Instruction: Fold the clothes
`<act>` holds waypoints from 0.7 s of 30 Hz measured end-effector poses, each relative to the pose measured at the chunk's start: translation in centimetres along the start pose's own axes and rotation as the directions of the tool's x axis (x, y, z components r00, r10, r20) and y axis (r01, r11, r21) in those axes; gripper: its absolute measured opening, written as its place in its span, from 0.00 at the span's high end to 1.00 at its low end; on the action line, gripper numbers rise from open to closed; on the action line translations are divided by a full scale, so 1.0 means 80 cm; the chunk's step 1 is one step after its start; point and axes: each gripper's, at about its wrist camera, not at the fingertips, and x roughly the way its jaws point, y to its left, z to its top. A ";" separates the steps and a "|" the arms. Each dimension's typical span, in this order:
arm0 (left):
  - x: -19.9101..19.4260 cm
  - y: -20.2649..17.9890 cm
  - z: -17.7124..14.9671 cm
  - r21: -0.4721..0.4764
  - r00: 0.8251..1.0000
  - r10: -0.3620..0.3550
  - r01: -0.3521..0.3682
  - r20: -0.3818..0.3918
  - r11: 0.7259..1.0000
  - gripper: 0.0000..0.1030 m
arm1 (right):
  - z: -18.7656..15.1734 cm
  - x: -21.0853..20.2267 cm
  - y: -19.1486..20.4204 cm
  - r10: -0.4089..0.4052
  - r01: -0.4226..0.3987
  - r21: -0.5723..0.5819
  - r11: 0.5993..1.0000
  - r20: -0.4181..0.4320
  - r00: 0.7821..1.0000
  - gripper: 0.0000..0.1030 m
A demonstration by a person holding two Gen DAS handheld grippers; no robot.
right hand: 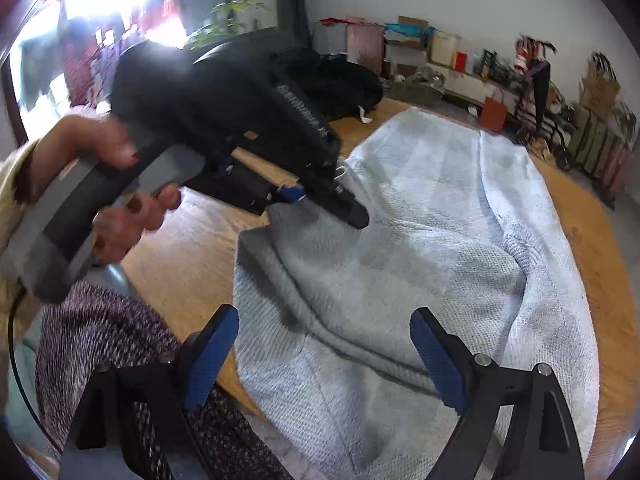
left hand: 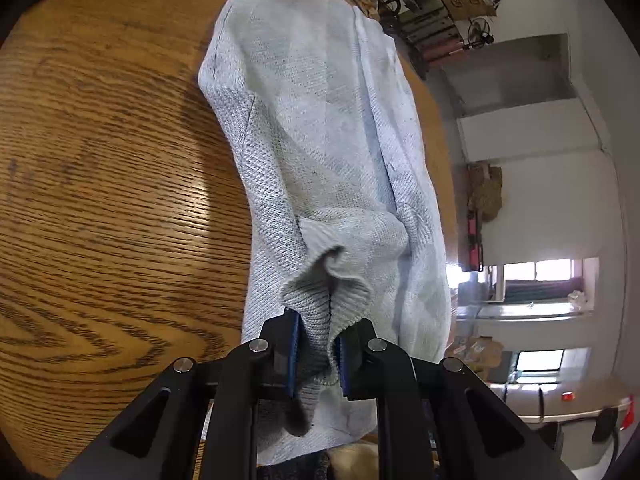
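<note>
- The left gripper is pinched tight on a grey ribbed edge of the sweater.
- The right gripper is wide apart, holding nothing, just above the sweater's near fold.
- The sweater lies on the wooden table, stretching toward 12 o'clock.
- The pinch is small, so a hard pull could slip the edge out and spoil the fold.
</note>
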 end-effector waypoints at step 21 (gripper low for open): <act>0.070 -0.038 0.046 -0.129 0.975 -0.107 0.082 -0.195 0.988 0.85 | 0.016 0.037 0.003 -0.174 0.178 0.055 0.982 -0.068 0.982 0.11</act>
